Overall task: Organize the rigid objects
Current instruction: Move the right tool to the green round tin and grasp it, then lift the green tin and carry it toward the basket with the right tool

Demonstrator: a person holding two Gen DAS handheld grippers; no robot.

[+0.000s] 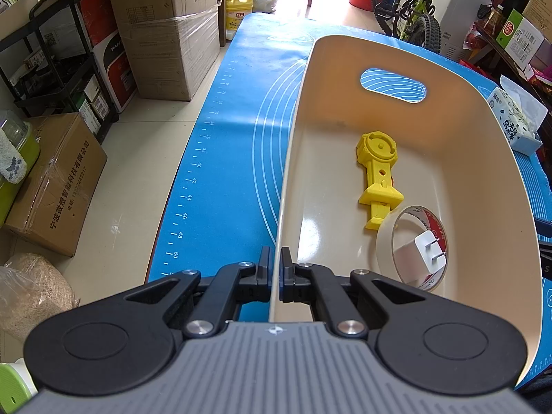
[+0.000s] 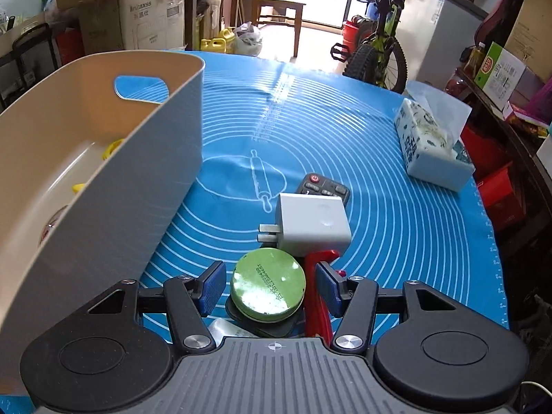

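Beige bin [image 1: 396, 55]: glossy, oval handle cutout; left hand-held gripper [image 1: 275, 258] pinching its rim, right hand-held gripper [image 2: 269, 284] spread

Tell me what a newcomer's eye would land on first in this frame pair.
The big cream bin on the blue mat, its near wall pinched by the left gripper. Inside lie a yellow toy and a tape roll ringing a white charger. Outside, the open right gripper straddles a green tin, with a second charger just beyond.
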